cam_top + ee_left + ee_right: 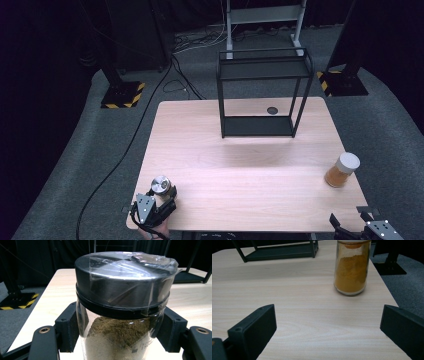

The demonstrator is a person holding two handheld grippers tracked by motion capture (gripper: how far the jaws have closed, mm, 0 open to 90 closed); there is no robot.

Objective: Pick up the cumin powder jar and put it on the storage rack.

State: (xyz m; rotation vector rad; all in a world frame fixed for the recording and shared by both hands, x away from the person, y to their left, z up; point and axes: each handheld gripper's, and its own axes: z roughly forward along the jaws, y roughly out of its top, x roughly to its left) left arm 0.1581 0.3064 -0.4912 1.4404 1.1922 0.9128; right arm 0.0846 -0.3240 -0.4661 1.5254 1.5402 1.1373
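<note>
A glass jar of brown powder with a dark metal lid (125, 285) sits between the jaws of my left gripper (120, 332), which is shut on its glass body; in the high view this jar (161, 185) and the left gripper (159, 197) are at the table's near left corner. A jar of orange powder with a white lid (342, 170) stands near the right edge. It stands upright (352, 270) ahead of my right gripper (327, 325), whose jaws are wide open with nothing between them. The right gripper (350, 225) is at the near right corner.
A black two-tier wire shelf (262, 92) stands at the back of the wooden table (240, 165), its base (279, 251) far ahead of the right gripper. Beside the shelf is a round cable hole (272, 110). Cables and stand feet lie on the grey floor behind.
</note>
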